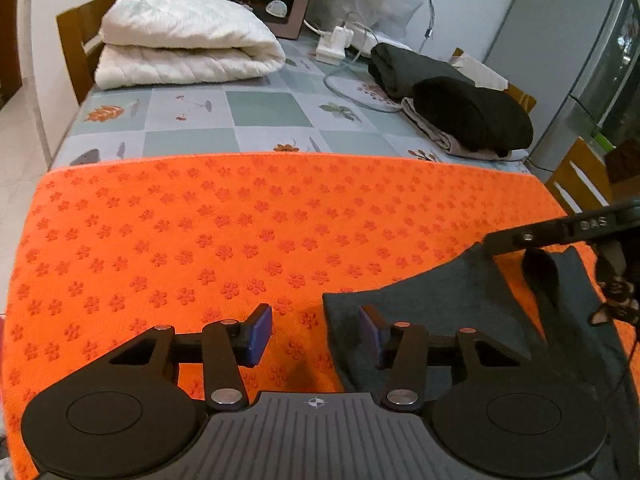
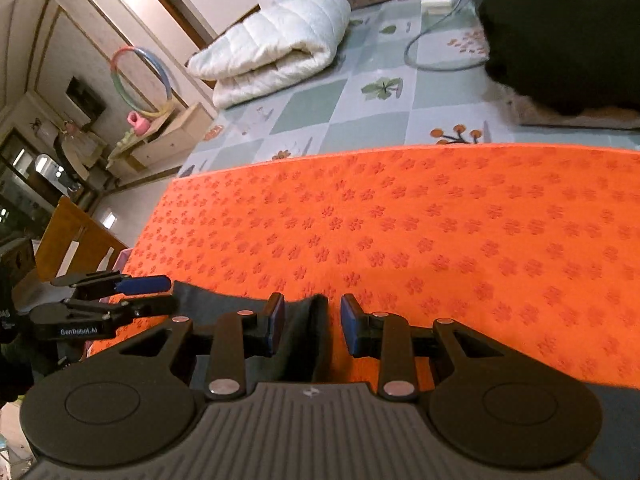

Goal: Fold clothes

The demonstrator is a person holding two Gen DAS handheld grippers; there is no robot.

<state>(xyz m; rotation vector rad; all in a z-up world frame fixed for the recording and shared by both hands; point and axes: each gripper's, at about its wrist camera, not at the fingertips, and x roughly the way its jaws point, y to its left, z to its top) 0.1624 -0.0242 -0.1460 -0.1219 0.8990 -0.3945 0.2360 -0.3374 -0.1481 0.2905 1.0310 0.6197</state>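
Fold in its early stage: dark grey garment (image 1: 460,320) at the near edge of the orange mat (image 1: 240,240).

Left gripper (image 1: 316,334): jaws apart, straddling the garment's corner, pads not pressing. Right gripper (image 2: 313,330): jaws partly apart with a raised fabric ridge between them; whether they clamp it cannot be told. No fold looks finished. The mat covers a checked tablecloth (image 1: 264,108); folded black clothes (image 1: 472,116) and a white quilt (image 1: 184,44) lie beyond, apparently already folded.

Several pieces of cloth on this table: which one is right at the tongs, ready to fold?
The dark grey garment lying flat on the orange mat. The white quilt and black clothes pile sit folded at the far side.
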